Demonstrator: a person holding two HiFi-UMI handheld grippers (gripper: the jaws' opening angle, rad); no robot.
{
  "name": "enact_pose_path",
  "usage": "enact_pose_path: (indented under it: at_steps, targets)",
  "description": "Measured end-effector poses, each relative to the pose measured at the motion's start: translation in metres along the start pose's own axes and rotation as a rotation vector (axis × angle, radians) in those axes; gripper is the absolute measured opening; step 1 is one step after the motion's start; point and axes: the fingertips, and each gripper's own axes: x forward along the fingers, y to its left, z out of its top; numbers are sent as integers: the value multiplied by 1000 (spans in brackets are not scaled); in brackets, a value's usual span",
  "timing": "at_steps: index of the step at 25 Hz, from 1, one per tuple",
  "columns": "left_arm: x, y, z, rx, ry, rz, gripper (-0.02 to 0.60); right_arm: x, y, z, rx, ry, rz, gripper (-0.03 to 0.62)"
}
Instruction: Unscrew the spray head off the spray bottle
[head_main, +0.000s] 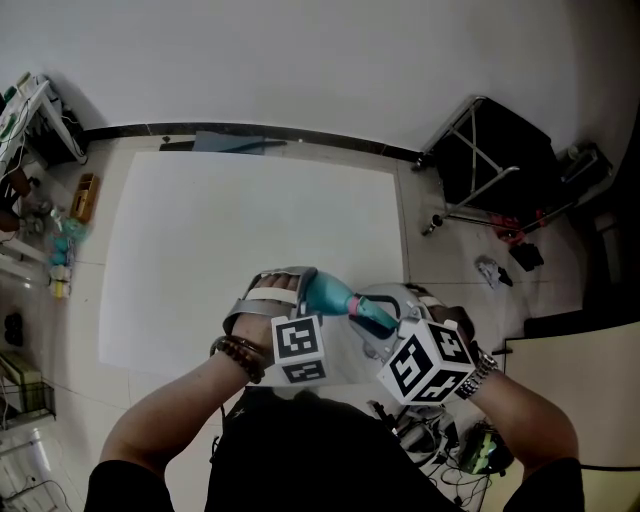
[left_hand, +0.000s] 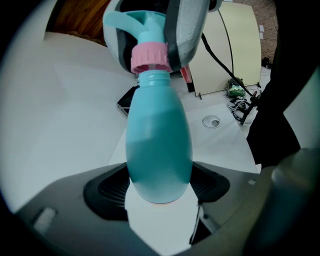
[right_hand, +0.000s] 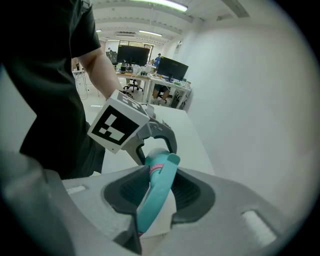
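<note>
Teal plastic, pink at the neck: the spray bottle (head_main: 325, 292) hangs in the air just above the near edge of the white table (head_main: 250, 220), caught between both tools. The left gripper (left_hand: 159, 187) has its jaws spread wide and pressed on the bottle's fat lower belly. The right gripper (right_hand: 158, 197) stands about half closed, pinching the spray head (left_hand: 137, 22) from both sides, trigger pointing away from the bottle.

Below the pink collar (left_hand: 149, 56) a band of bare neck thread shows, so I judge the head is partly wound off and not yet free. To do this well, the left should hold the body dead steady while the right rolls about the neck's own line. Any sideways pull could bind the thread or slip that smooth belly out of the pads. Regrip in short turns, and lift away only once the collar runs loose.

The table is bare white. Beyond it lies pale tiled floor, a black folding frame (head_main: 495, 150) to the right and cluttered shelves (head_main: 40, 130) to the left. Desks with dark monitors (right_hand: 150, 55) sit far back under strip lights.
</note>
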Motion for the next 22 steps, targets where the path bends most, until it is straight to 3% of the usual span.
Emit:
enact_pose_path:
  at_steps: [10,22]
  targets:
    - [-5,-3,3,16,4,-21,399,-1,5,-4,-83,23,-10,121]
    - [-10,-9,5,42,4,-57,399,-5,16,-3,-376,68,-44,121]
